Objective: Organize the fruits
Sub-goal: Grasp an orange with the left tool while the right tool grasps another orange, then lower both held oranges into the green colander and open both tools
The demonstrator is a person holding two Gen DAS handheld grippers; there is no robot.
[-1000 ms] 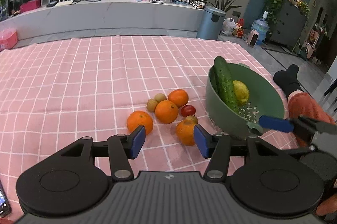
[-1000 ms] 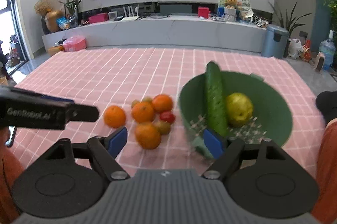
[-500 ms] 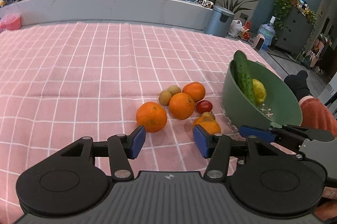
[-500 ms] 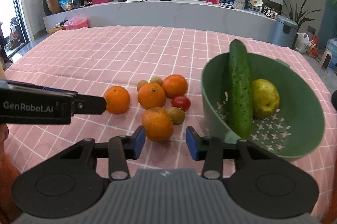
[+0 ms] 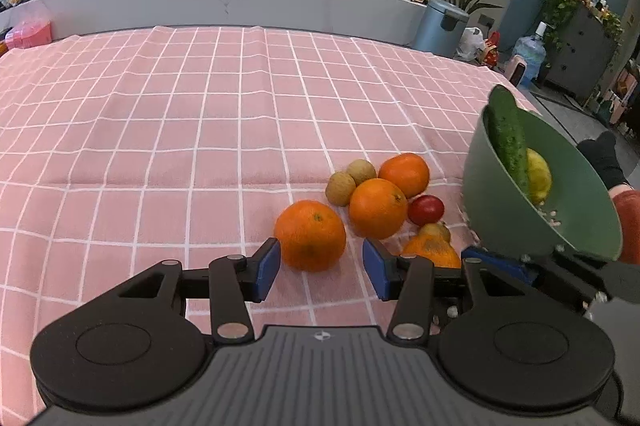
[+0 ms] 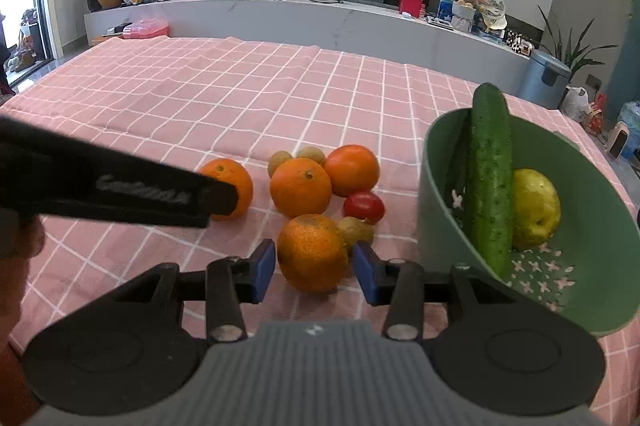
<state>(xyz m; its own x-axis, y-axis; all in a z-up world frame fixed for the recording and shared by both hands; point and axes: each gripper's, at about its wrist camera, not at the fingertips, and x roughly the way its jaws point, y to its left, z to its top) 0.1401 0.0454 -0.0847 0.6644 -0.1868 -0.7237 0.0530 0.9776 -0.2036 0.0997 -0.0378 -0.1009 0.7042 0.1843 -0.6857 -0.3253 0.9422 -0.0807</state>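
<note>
Several oranges, a red tomato (image 6: 364,205) and small brown fruits lie together on the pink checked cloth. My left gripper (image 5: 322,272) is low over the cloth. The leftmost orange (image 5: 310,236) sits just ahead of and between its blue pads, and its jaws are closing with a gap left on the right. My right gripper (image 6: 314,272) straddles the nearest orange (image 6: 312,252), with the pads close beside it and slim gaps showing. The green colander bowl (image 6: 440,185) at the right holds a cucumber (image 6: 490,169) and a yellow fruit (image 6: 536,209).
Two more oranges (image 6: 300,187) and kiwis (image 6: 280,159) crowd just behind the nearest one, with a small brown fruit (image 6: 358,230) against it. An orange sleeve (image 5: 630,222) shows by the bowl. Pink cloth (image 5: 200,113) stretches far and left, towards a white counter.
Both grippers came forward and down to the fruit pile. The right jaws narrowed from wide and now flank the nearest orange. The left jaws narrowed slightly as the leftmost orange came between them.
</note>
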